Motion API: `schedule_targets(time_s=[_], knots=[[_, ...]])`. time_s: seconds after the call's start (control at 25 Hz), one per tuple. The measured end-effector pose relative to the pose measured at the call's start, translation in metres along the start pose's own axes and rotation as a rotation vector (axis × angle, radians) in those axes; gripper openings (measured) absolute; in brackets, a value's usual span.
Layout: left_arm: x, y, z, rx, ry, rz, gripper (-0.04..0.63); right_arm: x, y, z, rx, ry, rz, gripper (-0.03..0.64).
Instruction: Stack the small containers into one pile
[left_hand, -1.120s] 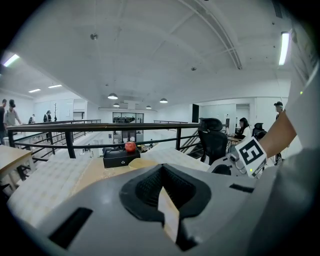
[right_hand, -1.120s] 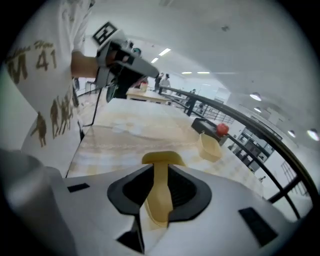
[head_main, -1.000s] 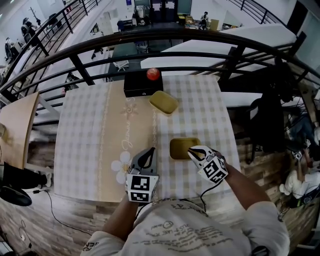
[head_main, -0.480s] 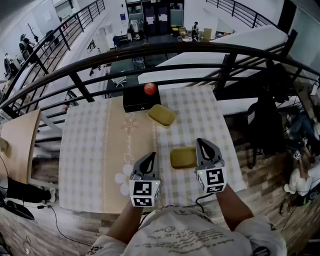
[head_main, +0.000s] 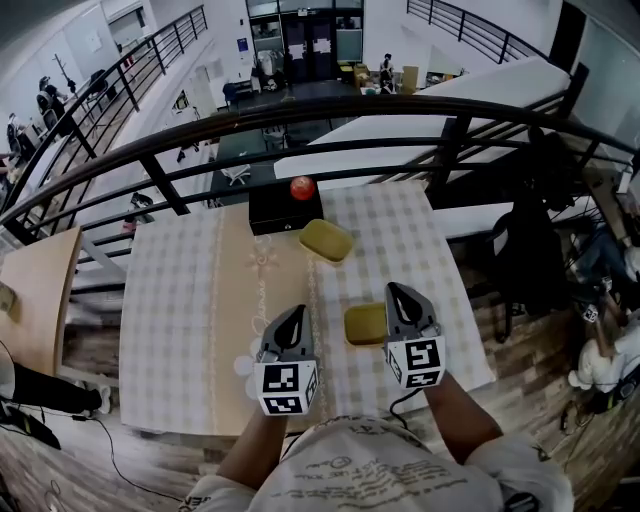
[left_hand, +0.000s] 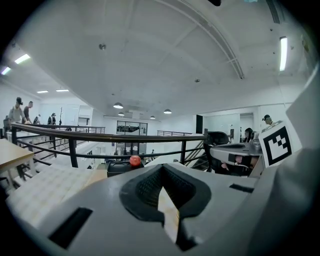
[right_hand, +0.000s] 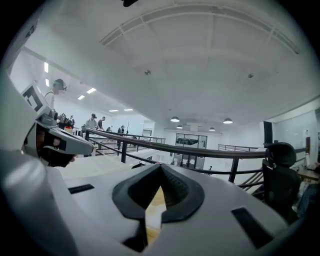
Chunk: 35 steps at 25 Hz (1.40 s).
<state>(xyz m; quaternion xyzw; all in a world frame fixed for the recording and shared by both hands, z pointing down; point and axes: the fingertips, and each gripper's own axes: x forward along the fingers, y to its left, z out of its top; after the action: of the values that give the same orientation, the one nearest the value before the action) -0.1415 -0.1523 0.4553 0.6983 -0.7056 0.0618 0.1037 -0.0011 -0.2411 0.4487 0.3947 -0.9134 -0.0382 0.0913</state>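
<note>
Two small olive-yellow containers lie on the checked tablecloth (head_main: 180, 290). One container (head_main: 326, 240) is toward the far side, the other container (head_main: 366, 323) is near, just left of my right gripper (head_main: 393, 289). My right gripper is shut and empty, its tips raised and pointing forward, beside that near container but apart from it. Over the cloth left of that container, my left gripper (head_main: 299, 310) is also shut with nothing in it. In the left gripper view the left gripper (left_hand: 162, 166) has its tips together; in the right gripper view the right gripper (right_hand: 160, 166) shows the same.
A black box (head_main: 285, 208) with a red ball (head_main: 302, 187) on top stands at the table's far edge. A dark railing (head_main: 300, 115) runs behind the table, with a drop to a lower floor beyond. A wooden table (head_main: 35, 290) is at the left.
My right gripper has come off the near container's right rim, swung upright and now points forward beside it. The container stays on the cloth. The left gripper has hardly moved.
</note>
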Motion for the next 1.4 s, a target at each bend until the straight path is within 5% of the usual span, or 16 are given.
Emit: schedule_targets(time_s=[0.28, 0.48, 0.96, 1.12, 1.4], knots=[[-0.009, 0.026, -0.003, -0.034, 0.002, 0.014, 0.005, 0.043, 0.052, -0.002, -0.035, 0.058, 0.211, 0.009], [-0.007, 0.045, -0.014, -0.06, 0.026, 0.009, 0.005, 0.098, 0.082, -0.015, -0.104, 0.145, 0.327, 0.089], [-0.01, 0.101, -0.047, -0.115, 0.082, 0.047, 0.005, 0.236, 0.113, -0.117, -0.326, 0.542, 0.416, 0.115], [-0.003, 0.114, -0.057, -0.118, 0.099, 0.049, 0.005, 0.261, 0.112, -0.166, -0.404, 0.716, 0.448, 0.118], [0.007, 0.134, -0.068, -0.138, 0.119, 0.062, 0.005, 0.29, 0.111, -0.216, -0.499, 0.877, 0.46, 0.13]])
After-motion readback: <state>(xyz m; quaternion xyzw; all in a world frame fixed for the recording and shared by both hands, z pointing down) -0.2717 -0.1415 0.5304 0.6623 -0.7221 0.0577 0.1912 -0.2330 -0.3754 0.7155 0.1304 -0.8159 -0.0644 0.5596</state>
